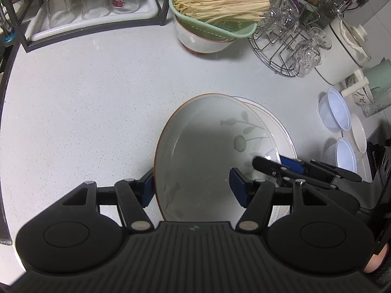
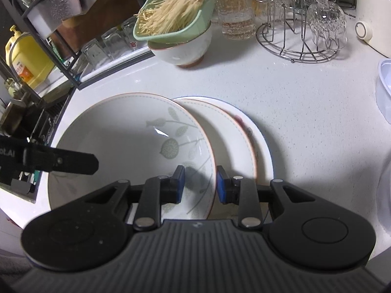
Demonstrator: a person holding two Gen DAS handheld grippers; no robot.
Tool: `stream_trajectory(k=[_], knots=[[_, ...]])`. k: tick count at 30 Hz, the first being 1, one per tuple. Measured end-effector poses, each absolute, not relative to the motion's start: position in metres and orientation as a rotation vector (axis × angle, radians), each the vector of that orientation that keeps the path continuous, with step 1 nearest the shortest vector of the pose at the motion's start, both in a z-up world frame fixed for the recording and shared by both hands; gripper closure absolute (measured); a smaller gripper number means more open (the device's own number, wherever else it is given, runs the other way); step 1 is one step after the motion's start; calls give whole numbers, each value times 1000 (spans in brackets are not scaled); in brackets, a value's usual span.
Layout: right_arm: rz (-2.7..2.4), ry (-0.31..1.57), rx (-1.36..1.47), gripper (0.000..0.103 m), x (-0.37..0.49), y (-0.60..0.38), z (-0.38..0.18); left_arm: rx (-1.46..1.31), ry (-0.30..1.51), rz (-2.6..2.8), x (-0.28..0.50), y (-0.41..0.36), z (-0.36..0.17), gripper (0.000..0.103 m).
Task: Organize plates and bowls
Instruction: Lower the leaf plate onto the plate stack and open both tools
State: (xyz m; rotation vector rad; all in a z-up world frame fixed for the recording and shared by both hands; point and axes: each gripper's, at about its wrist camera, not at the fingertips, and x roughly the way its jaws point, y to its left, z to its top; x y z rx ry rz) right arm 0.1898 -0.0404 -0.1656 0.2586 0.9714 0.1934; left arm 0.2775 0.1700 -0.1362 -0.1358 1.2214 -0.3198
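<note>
Leaf-print bowl (image 2: 132,144) sits tilted on a plate stack: smaller plate (image 2: 229,136) on a blue-rimmed plate (image 2: 265,146), all on white surface (image 1: 92,97), near front edge. Left gripper (image 1: 193,185) jaws wide open, straddling bowl's near-left rim, one pad outside, one inside; no visible clamp. Right gripper (image 2: 200,183) jaws open w/ narrow gap, either side of bowl's right rim; can't tell if pads touch it. Behind: 2nd bowl (image 2: 180,48) w/ green colander (image 2: 176,22) of enoki mushrooms (image 1: 220,0) on top, wire rack (image 2: 300,41) w/ upturned glasses, tray (image 1: 97,22) w/ 3 glasses. 2 small blue bowls (image 1: 337,112) far right in left view, well apart from stack.
</note>
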Motion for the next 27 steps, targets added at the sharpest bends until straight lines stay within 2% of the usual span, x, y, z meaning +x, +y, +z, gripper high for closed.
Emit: stream_trajectory(k=[18, 27], knots=[[187, 891, 184, 74, 183, -51, -158, -157, 1182, -216, 266, 161, -128, 35], [218, 877, 232, 73, 177, -70, -148, -157, 1092, -209, 254, 148, -101, 35]])
